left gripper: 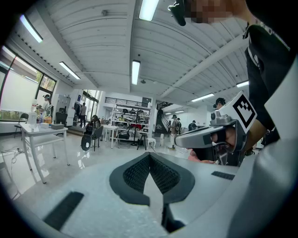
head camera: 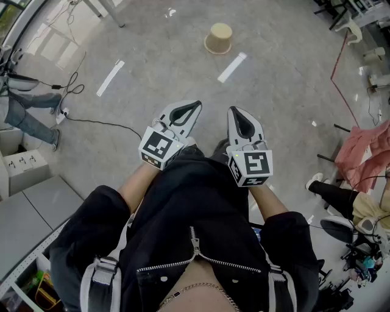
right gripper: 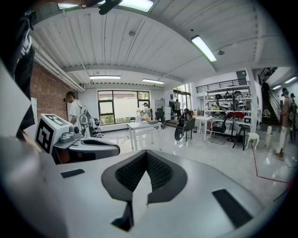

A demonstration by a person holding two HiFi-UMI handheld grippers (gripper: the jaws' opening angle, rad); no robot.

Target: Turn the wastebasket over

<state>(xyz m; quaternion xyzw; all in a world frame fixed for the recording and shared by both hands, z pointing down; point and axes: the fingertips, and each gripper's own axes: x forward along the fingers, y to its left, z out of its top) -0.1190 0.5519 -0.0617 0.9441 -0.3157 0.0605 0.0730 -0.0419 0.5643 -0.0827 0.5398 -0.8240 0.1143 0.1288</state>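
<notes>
- While the person stands well back from it, the wastebasket (head camera: 219, 38) sits on the bare floor (head camera: 183, 73) ahead, apart from both grippers and touched by neither.
- Its narrower, flat-looking end faces up and its wider rim meets the floor, so it seems to stand mouth down; at this range that is a judgement, not a certainty.
- Nothing of the turn-over shows as under way: the approach, the grip and the flip all appear left to do.
- On the left gripper (head camera: 195, 106), the fingers (left gripper: 135, 174) are pressed together with nothing between them.
- On the right gripper (head camera: 234, 111), the fingers (right gripper: 160, 172) are likewise closed and empty; both grippers are held side by side near waist level, pointing forward.
- Room around the basket looks generous: open floor on every side, with only two white tape strips (head camera: 232, 67) lying flat near it.
- Clutter keeps to the edges: a black cable (head camera: 91, 123) and someone's legs (head camera: 27, 116) to the left, a red line (head camera: 341, 79) and pink cloth (head camera: 365, 149) to the right, table legs (head camera: 106, 12) beyond.
- A straight walk forward looks unobstructed.
</notes>
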